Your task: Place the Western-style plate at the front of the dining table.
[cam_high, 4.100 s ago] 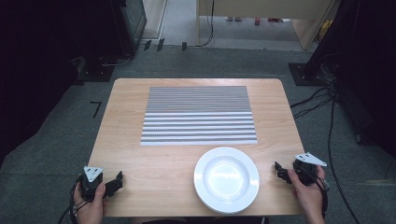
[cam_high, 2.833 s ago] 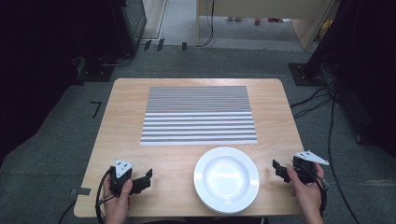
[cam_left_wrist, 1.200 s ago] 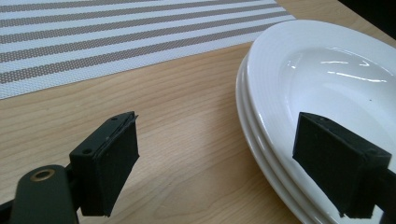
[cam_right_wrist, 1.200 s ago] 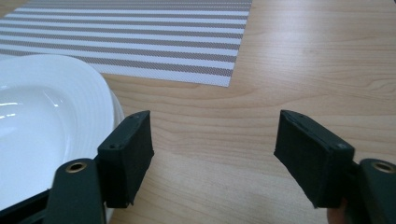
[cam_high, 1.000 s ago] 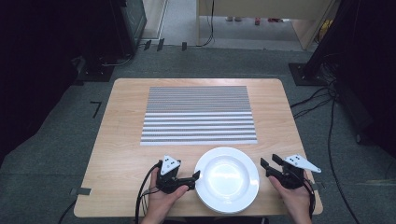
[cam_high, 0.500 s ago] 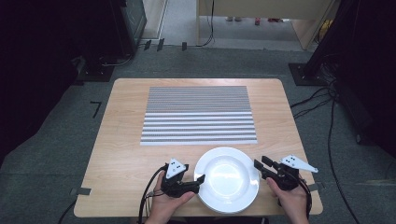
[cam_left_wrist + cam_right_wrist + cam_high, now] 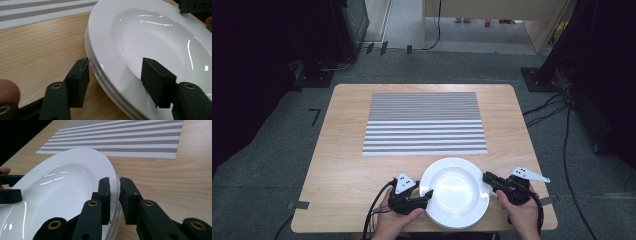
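Right hand-held gripper [image 7: 114, 195] is clamped on the white plate's [image 7: 455, 190] rim, lower right; left hand-held gripper [image 7: 115, 80] has been closing, jaws astride the rim, not pressing.

Two stacked white plates [image 7: 140, 37], one striped placemat [image 7: 425, 122], one table [image 7: 342, 165].

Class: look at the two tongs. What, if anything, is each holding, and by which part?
Right tongs pinch the top plate by its rim. Left tongs straddle the opposite rim, closing, pads not yet pressing.

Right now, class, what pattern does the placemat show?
Grey and white stripes on the placemat, clearest in the high view.
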The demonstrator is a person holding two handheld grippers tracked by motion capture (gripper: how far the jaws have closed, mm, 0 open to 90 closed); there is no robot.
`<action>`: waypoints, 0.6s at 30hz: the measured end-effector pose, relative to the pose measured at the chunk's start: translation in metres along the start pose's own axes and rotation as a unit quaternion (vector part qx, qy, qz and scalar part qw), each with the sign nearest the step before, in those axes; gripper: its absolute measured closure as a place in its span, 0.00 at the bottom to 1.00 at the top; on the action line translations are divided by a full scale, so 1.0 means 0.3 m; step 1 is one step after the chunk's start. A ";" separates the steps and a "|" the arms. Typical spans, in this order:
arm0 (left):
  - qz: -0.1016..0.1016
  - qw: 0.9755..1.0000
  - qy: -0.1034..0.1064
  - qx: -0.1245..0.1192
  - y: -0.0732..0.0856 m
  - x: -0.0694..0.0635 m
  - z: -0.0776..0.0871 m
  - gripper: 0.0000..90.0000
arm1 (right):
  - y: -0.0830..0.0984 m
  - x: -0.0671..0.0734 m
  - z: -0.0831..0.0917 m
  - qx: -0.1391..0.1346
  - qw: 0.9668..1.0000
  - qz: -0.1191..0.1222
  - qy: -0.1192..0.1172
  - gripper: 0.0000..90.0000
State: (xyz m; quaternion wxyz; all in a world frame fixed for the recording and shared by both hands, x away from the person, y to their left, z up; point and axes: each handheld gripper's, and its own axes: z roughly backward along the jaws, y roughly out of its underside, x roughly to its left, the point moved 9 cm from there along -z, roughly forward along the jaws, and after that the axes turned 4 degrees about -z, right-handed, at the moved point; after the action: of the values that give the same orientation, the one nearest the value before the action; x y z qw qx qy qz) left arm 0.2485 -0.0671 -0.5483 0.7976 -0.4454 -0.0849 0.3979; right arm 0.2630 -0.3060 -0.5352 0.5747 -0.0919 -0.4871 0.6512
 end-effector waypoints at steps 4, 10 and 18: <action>0.000 1.000 -0.002 -0.002 0.000 -0.002 0.002 0.48 | 0.005 0.001 -0.002 0.004 1.000 -0.023 -0.012 0.90; 0.002 1.000 -0.006 -0.005 0.001 -0.007 0.010 0.49 | 0.009 -0.001 -0.003 0.007 0.998 -0.057 -0.018 0.90; 0.009 1.000 -0.005 -0.005 0.006 -0.008 0.012 0.49 | 0.011 -0.005 0.003 0.013 0.995 -0.095 -0.025 0.91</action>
State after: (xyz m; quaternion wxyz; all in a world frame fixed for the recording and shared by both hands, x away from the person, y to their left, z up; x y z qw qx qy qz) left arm 0.2443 -0.0659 -0.5470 0.7916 -0.4480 -0.0867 0.4063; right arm 0.2605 -0.3073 -0.5379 0.6227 -0.0219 -0.4990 0.6024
